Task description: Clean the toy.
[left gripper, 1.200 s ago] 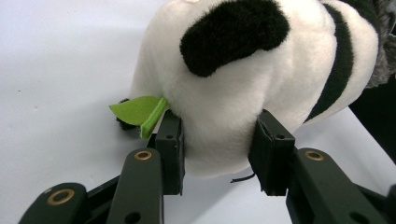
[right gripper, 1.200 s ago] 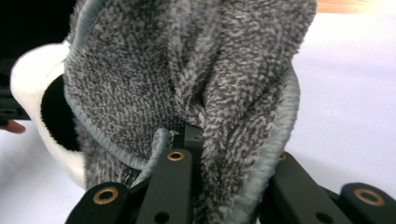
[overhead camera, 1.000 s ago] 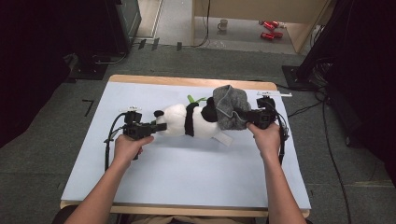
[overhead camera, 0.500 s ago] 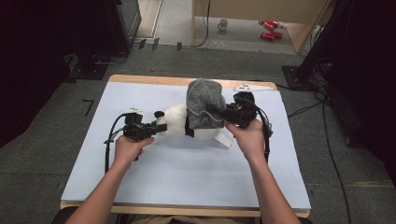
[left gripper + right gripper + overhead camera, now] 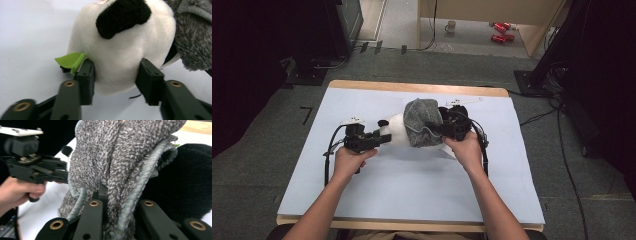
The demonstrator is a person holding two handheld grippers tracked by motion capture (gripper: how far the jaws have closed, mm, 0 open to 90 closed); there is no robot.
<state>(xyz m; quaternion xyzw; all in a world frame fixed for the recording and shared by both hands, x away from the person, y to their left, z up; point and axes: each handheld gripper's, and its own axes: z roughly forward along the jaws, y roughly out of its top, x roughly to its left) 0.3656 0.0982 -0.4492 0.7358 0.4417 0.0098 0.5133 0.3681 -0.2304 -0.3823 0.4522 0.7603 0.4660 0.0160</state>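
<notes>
From the high view, a plush panda [image 5: 396, 131] lies across the middle of the pale blue desk [image 5: 412, 185], with a fuzzy grey knitted hat [image 5: 422, 122] draped over its right half, the left gripper [image 5: 379, 138] at its white end and the right gripper [image 5: 443, 130] at the hat's edge. In the left gripper view the left gripper [image 5: 116, 75] pinches the rounded, soft white plush body [image 5: 120, 57] between its black jaws, beside a small green felt leaf [image 5: 70, 60]. In the right gripper view the right gripper [image 5: 120, 205] is clamped on the hat [image 5: 120, 157], whose nubbly grey weave and thick ribbed rim bunch between the jaws against black plush [image 5: 182, 182].
</notes>
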